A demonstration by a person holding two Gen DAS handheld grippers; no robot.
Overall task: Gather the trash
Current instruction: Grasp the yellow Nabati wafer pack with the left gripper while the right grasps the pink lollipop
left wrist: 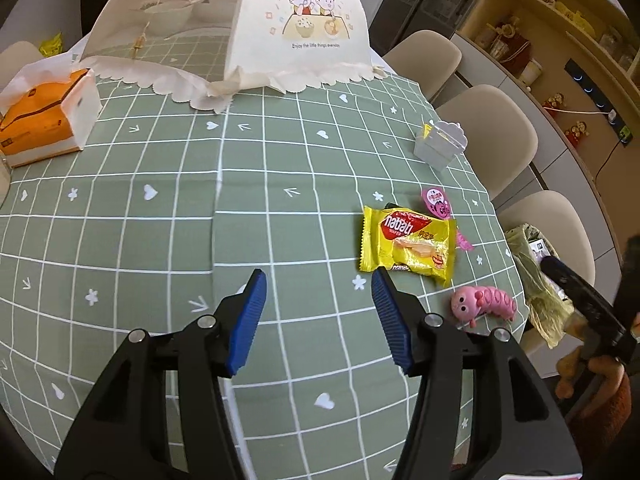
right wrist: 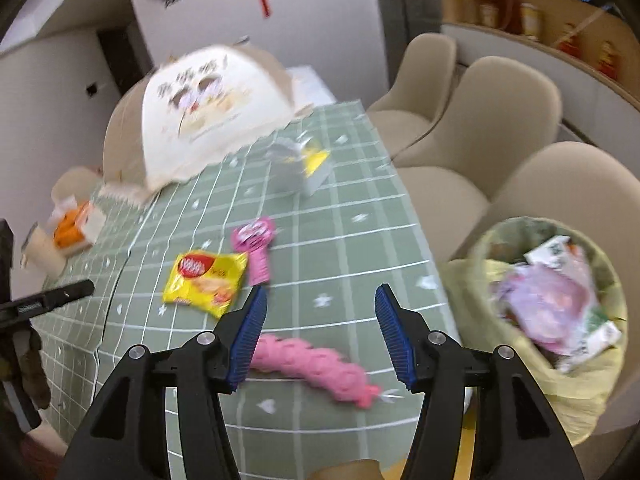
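Yellow foil is your next target: the wafer wrapper (left wrist: 408, 242) lies flat on the green grid tablecloth (left wrist: 160, 216), crinkled and glossy w/ serrated end seams, partly over a pink wrapper (left wrist: 438, 202) w/ a round printed head and a thin tail. Both look like trash not yet collected. The bin (right wrist: 548, 300), lined w/ a thin pale-yellow bag and already holding crumpled packets, stands off the table edge by the beige chairs.

Your left gripper (left wrist: 318, 300) hangs w/ its ribbed blue pads apart, nothing between them, the wafer pack just beyond its right finger. Right gripper (right wrist: 320, 312) is also wide apart and empty, over the table near the bin.

Next, I'd judge: swing left toward the foil and pinch an edge; it's thin, slippery, lies flat. The pink segmented caterpillar toy (left wrist: 484, 302) is hard plastic, prob. not trash. Right-cam view is blurred.
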